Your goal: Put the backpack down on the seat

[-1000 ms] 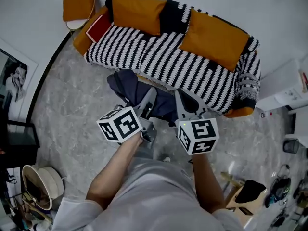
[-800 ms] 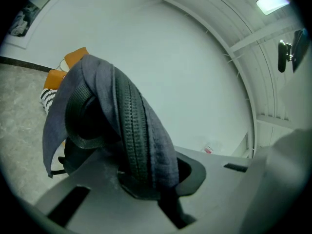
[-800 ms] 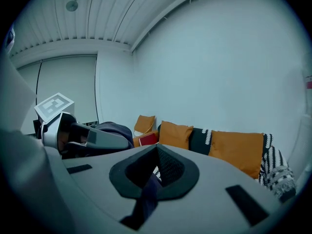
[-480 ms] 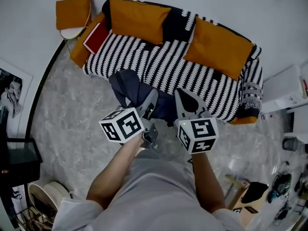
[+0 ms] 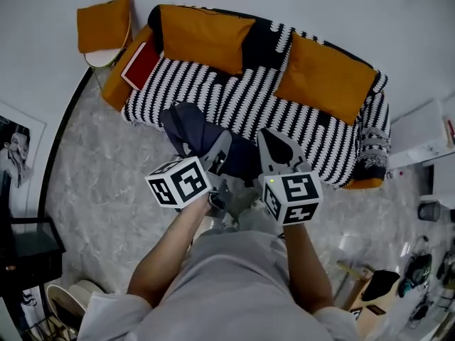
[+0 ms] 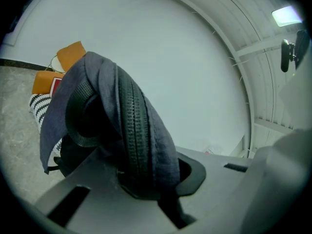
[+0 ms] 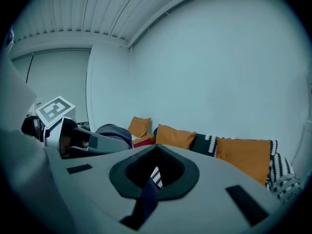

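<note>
backpack (image 5: 193,128), dark blue and slack, hangs from both grippers in front of the striped seat (image 5: 284,119), its bulk overlapping the seat's front edge in the head view. whether it touches the cover i cannot tell from above, though it looks carried rather than resting. the left gripper (image 5: 222,149) has its jaws closed tight on a thick fold of the bag, with a zipper band and a padded edge bunched up between them in the left gripper view. that reads as the main load-bearing hold. the right gripper (image 5: 276,148) also has its jaws together, pinching only a thin dark strap that runs down through the notch in the right gripper view. that lighter hold probably serves to keep the bag from swinging or twisting. two holds side by side make sense for a floppy thing: the bag stays spread and can be lowered flat rather than dropped in a heap. both grippers point toward the seat and slightly downward, with the bare striped stretch in front of the orange cushions (image 5: 206,28) straight ahead. the task therefore looks to be in its approach stage, the set-down not yet done. the red flat item (image 5: 142,62) at the seat's left end lies well apart from that stretch.
</note>
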The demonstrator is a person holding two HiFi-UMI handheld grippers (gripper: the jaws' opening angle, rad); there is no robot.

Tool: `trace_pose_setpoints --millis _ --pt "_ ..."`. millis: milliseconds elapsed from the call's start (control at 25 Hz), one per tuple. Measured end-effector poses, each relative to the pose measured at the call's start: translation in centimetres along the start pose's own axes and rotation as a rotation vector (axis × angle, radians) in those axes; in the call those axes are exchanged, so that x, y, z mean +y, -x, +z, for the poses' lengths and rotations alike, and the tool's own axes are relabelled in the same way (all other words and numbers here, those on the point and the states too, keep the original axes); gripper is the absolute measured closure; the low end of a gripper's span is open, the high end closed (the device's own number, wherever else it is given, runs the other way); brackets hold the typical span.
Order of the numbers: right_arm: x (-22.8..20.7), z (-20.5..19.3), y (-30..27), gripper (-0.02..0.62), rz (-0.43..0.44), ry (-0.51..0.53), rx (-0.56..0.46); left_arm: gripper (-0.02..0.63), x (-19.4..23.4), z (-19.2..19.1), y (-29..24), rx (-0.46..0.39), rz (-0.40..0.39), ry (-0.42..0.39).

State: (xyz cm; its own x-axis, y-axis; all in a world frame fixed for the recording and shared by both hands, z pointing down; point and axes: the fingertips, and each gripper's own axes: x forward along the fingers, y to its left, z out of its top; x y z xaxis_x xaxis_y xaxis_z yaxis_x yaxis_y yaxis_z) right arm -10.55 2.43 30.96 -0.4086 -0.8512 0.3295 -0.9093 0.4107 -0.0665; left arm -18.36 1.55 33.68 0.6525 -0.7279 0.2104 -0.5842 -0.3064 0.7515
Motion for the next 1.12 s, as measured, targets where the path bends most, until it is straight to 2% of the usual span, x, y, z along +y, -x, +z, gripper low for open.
trace_pose_setpoints --millis 320,840,960,1120 --pt "-2.2 0.4 -4.3 0.594 0.016 -0.016 0.008 0.597 1.6 2.0 -4.0 0.013 0.007 -0.001" --pt "-13.4 1.9 -13.2 0.594 0.023 -0.082 0.031 0.597 3.5 4.6 -17.7 0.104 0.045 -0.018" --pt "-16.2 2.0 -14.9 0.594 0.019 -0.108 0.033 0.597 3.7 4.9 -21.0 0.137 0.034 -0.044" --pt "-19.7 2.0 -16.5 0.594 0.008 -0.134 0.030 0.597 3.4 4.8 -25.3 0.213 -0.009 -0.123"
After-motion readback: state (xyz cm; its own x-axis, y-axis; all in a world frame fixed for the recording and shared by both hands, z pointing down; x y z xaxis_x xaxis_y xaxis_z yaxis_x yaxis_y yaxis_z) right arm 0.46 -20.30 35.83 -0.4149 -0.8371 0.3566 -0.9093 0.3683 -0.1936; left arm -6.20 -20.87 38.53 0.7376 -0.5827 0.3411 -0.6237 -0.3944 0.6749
